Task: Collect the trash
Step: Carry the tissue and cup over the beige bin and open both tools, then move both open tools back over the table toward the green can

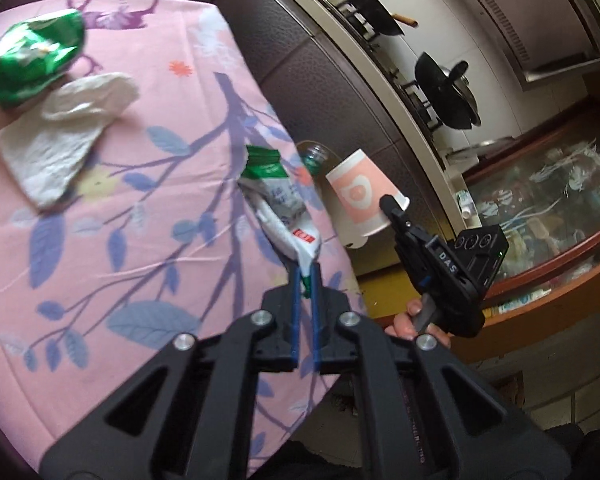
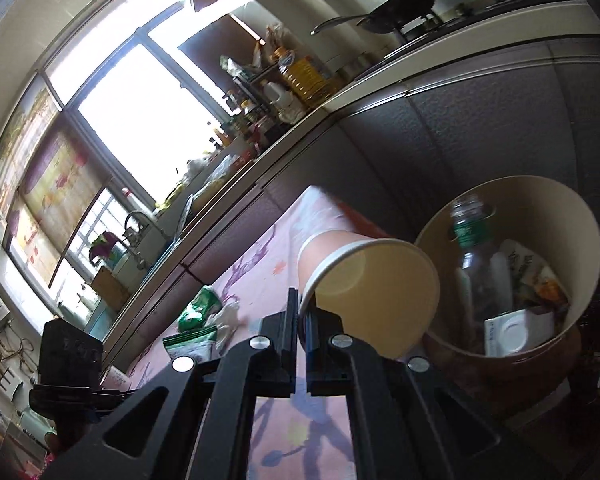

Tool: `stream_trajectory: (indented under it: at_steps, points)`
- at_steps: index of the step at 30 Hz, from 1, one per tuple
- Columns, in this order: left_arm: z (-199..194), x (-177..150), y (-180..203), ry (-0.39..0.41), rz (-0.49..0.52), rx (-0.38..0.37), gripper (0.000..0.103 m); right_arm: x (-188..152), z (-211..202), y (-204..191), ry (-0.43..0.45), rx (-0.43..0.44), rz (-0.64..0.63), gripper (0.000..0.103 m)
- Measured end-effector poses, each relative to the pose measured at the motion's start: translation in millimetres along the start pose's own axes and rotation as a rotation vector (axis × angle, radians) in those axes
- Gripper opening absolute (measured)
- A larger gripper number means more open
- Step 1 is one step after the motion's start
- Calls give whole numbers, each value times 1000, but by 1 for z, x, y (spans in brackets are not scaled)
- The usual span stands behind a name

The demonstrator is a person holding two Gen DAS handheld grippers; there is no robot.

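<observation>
Both grippers carried trash: the left gripper [image 1: 306, 276] pinched a snack wrapper [image 1: 278, 204], the right gripper [image 2: 299, 312] clamped a paper cup's [image 2: 374, 284] rim. Next, probably release into the bin [image 2: 556, 216] beyond the surface's edge.

Daylight floods through a large multi-pane kitchen window [image 2: 116, 120], blown out to pure white in the right wrist view. The pink floral tablecloth [image 1: 140, 200] is evenly lit with soft shadows. Both fisheye views curve strongly, darken at corners and show slight motion blur.
</observation>
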State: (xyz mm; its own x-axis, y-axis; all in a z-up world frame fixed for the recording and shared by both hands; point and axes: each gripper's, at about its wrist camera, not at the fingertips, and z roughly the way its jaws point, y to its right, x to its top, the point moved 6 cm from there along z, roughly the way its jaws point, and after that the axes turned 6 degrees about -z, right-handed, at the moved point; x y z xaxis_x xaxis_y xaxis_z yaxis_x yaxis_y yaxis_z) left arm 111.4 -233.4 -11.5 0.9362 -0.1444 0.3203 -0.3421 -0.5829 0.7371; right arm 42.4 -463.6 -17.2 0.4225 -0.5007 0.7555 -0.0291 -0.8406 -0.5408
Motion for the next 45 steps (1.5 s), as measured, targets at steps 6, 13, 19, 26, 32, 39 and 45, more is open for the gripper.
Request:
stream_trajectory:
  at_steps: [6,13,19,26,32,39,45]
  points:
    - [79,30,62,-79,147,5,3,7,-13,64,-6,-124,58,0]
    - [172,55,89,-143,200,98,12,-3,0,107,-91,-122,203,2]
    - [199,56,65,-164,110,170,37,-3,-6,124,-69,-114,277,68]
    - [166,41,55,-126,120,168,37,16,-49,112,126,-212,213,68]
    - [116,18,42,-56,200,209,37,9,-45,88,110,-171,165,68]
    - [30,-6,-13,65,186,286,37,-6,-6,39,-17,-96,101,68]
    - [-60,-16,-95,201,5,340,37,-26,30,-24,-135,-24,-8,68]
